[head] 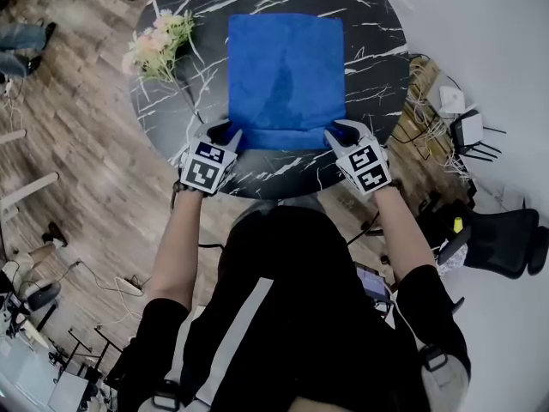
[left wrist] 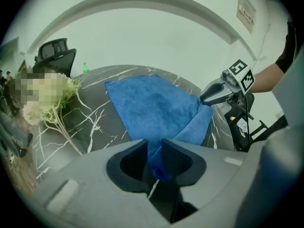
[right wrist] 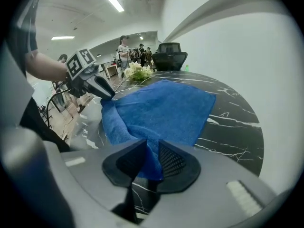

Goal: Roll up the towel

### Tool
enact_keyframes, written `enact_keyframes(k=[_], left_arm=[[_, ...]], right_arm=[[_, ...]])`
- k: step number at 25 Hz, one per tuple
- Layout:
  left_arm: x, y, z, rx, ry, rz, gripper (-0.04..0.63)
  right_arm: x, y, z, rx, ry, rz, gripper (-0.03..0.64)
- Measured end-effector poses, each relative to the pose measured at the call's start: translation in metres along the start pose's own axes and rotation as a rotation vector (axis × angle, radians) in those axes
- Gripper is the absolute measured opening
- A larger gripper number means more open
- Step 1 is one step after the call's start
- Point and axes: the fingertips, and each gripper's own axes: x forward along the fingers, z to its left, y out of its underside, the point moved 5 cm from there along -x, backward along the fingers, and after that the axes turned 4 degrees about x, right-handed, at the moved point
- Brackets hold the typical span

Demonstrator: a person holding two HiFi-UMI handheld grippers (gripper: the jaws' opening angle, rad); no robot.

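A blue towel [head: 286, 77] lies spread on the round black marble table [head: 171, 110], its near edge folded over into a low roll [head: 283, 137]. My left gripper [head: 228, 136] is shut on the roll's left end, and blue cloth fills the gap between its pads [left wrist: 154, 158]. My right gripper [head: 336, 132] is shut on the right end of the same roll, with cloth pinched between its pads [right wrist: 151, 156]. In the left gripper view the right gripper [left wrist: 209, 96] shows at the towel's far corner. The left gripper [right wrist: 105, 92] appears likewise in the right gripper view.
A bunch of pale flowers [head: 157, 43] lies on the table left of the towel. A black office chair [head: 502, 240] and a wire rack [head: 433, 114] stand on the floor to the right. Several people [right wrist: 130, 50] stand far off in the room.
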Motion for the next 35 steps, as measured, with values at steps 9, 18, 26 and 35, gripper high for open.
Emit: enact_keyframes(k=[9,18,26,35], left_arm=[[-0.030,0.012,-0.009,0.129,-0.049,-0.051,0.101],[-0.037,0.028,-0.031,0.209,-0.039,-0.094,0.101],[-0.016,0.034,-0.047,0.300,-0.034,-0.055,0.121],[0.006,0.038,-0.038,0.307,-0.030,0.046,0.140]], right_arm=[[-0.027,0.007,0.019,-0.003,0.124,-0.049,0.092],[-0.032,0.016,0.064,0.001,0.166,-0.055,0.092],[-0.020,0.029,0.077,-0.084,0.160,-0.031,0.115],[-0.006,0.036,0.051,-0.036,0.101,0.016,0.147]])
